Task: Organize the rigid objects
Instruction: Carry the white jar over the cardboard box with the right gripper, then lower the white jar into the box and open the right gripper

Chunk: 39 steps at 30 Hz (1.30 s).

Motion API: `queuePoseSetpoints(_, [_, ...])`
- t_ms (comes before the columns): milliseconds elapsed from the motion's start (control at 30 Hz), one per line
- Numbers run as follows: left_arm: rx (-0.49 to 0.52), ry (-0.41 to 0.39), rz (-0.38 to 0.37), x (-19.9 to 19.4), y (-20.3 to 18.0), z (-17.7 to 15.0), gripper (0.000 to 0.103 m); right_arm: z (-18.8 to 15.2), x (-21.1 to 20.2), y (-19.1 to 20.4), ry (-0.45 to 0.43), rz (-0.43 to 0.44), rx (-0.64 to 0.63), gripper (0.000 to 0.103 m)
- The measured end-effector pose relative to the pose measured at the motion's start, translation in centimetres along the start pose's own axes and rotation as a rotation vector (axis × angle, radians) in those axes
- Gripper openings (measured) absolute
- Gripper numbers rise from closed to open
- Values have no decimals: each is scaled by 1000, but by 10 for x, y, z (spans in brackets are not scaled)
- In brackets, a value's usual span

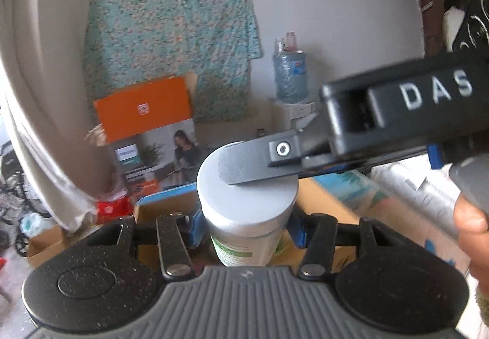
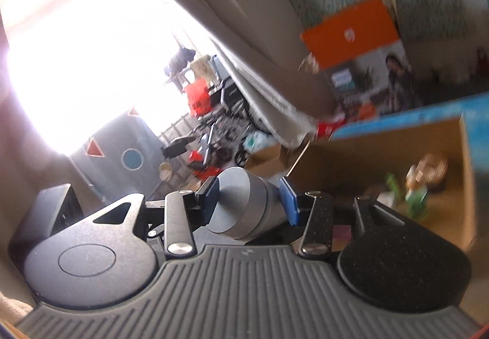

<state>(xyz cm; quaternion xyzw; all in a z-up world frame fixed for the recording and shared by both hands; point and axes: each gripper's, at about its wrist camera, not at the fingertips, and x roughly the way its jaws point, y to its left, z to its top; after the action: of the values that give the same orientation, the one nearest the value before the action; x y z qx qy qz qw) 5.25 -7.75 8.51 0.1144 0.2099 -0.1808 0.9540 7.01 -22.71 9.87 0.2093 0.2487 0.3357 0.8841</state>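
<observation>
Gripping both ends — left gripper (image 1: 246,224) clamps white green-labelled jar (image 1: 244,244) w/ grey round lid (image 1: 244,201); right gripper (image 2: 249,201) clamps lid.

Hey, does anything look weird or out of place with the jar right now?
Yes. Both grippers close around one white jar with a grey lid: the left gripper brackets its body below the lid, and the right gripper brackets the lid itself. It is held off any surface beside the open cardboard box.
</observation>
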Motion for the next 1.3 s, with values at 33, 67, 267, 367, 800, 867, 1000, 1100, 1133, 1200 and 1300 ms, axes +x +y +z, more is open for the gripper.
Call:
queuePoseSetpoints(33, [-4, 3, -15, 7, -2, 7, 54, 9, -3, -3, -6, -9, -5, 44])
queuePoseSetpoints(67, [-8, 10, -31, 16, -4, 12, 54, 18, -5, -9, -10, -20, -7, 44])
queuePoseSetpoints(267, [-47, 141, -141, 81, -21, 17, 54, 49, -7, -62, 26, -105, 43, 44])
queuePoseSetpoints(367, [-67, 223, -178, 112, -29, 3, 54, 44, -1, -97, 75, -140, 108, 44])
queuePoseSetpoints(800, [-83, 384, -215, 181, -38, -38, 54, 5, 40, -157, 219, -260, 115, 43])
queuePoseSetpoints(867, [-87, 397, -220, 188, -38, -39, 54, 5, 45, -158, 228, -280, 87, 44])
queuePoseSetpoints(1000, [-102, 393, -240, 188, -39, -39, 58, 2, 48, -161, 235, -313, 53, 44])
queuePoseSetpoints(1100, [-95, 388, -236, 187, -42, -38, 65, 0, 48, -164, 234, -318, 57, 44])
queuePoseSetpoints(1133, [-95, 386, -238, 187, -42, -38, 66, 0, 47, -164, 232, -318, 58, 44])
queuePoseSetpoints(1200, [-97, 376, -238, 184, -42, -37, 72, -1, 46, -164, 227, -321, 60, 44])
queuePoseSetpoints(1300, [-97, 353, -232, 177, -42, -33, 83, -2, 43, -163, 212, -322, 67, 44])
